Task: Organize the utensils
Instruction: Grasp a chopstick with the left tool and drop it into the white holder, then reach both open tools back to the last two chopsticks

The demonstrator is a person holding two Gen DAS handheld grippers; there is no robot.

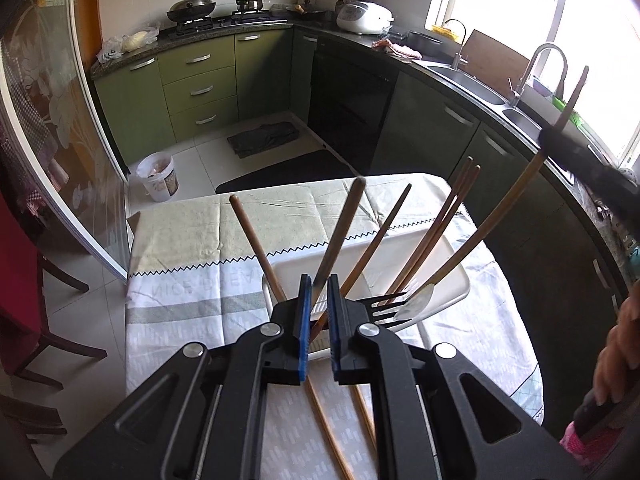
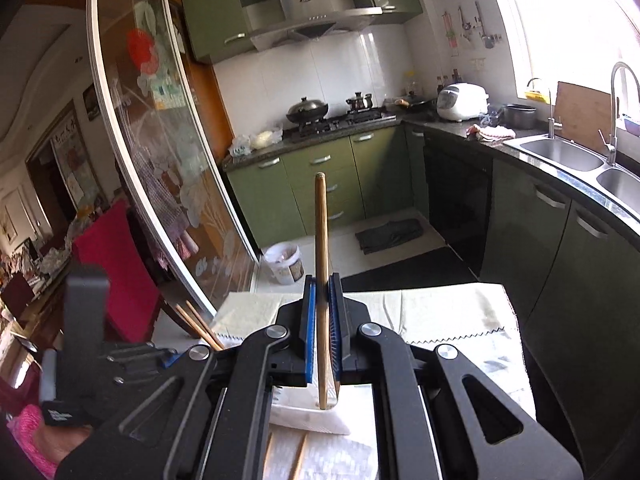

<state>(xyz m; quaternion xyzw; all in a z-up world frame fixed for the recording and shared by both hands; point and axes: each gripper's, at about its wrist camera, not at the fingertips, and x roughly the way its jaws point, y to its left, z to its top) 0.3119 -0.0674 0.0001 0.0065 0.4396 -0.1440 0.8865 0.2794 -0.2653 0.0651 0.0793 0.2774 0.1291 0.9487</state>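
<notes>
My left gripper is shut on a bundle of utensils held upright over the white tray: several wooden chopsticks, a dark-handled utensil between the pads, a black fork and a white spoon. My right gripper is shut on one wooden chopstick, upright, its lower end over the white tray. The same chopstick shows in the left wrist view, with the right gripper at upper right. Two chopsticks lie on the tablecloth.
The table has a pale green and white cloth. Green kitchen cabinets, a stove and a sink run behind and to the right. A white bucket stands on the floor. A red chair is at the left.
</notes>
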